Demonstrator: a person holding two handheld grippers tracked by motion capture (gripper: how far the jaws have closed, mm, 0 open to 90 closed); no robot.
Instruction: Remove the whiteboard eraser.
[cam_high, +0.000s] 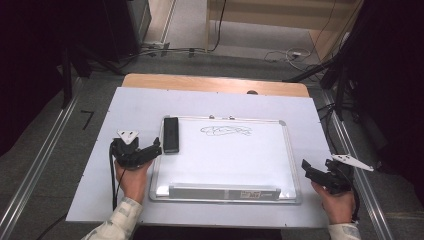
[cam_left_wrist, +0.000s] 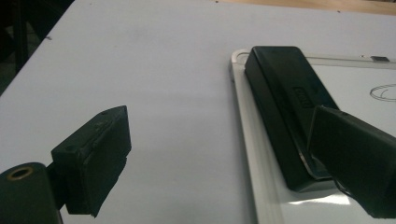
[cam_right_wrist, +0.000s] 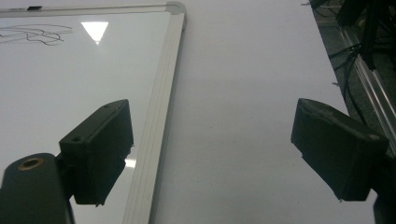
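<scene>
High view shows a whiteboard (cam_high: 235, 160) lying flat on a pale sheet (cam_high: 100, 150) that covers the table; a black eraser (cam_high: 171, 134) lies on the board's left end, lengthwise along the frame, and a dark scribble (cam_high: 226, 131) sits near the board's top edge; a grey tray strip (cam_high: 223, 192) runs along the board's near edge. Left gripper (cam_high: 154, 148) hovers just beside the near end of the eraser, held in the person's left hand (cam_high: 134, 180); its jaws stand wide apart and grip nothing. Left gripper view has the eraser (cam_left_wrist: 285, 107) running away from the camera along the board's frame (cam_left_wrist: 247, 154); one jaw sits over the bare sheet, the other over the eraser's near end, though I cannot tell whether that jaw touches it. Right gripper (cam_high: 311, 170) rests off the board's right edge, over the sheet, well apart from the eraser, in the right hand (cam_high: 339, 202); right gripper view shows its jaws spread wide and empty, one above the board's right frame (cam_right_wrist: 161, 116), the other above the sheet; the scribble (cam_right_wrist: 35, 35) shows far off at upper left.
</scene>
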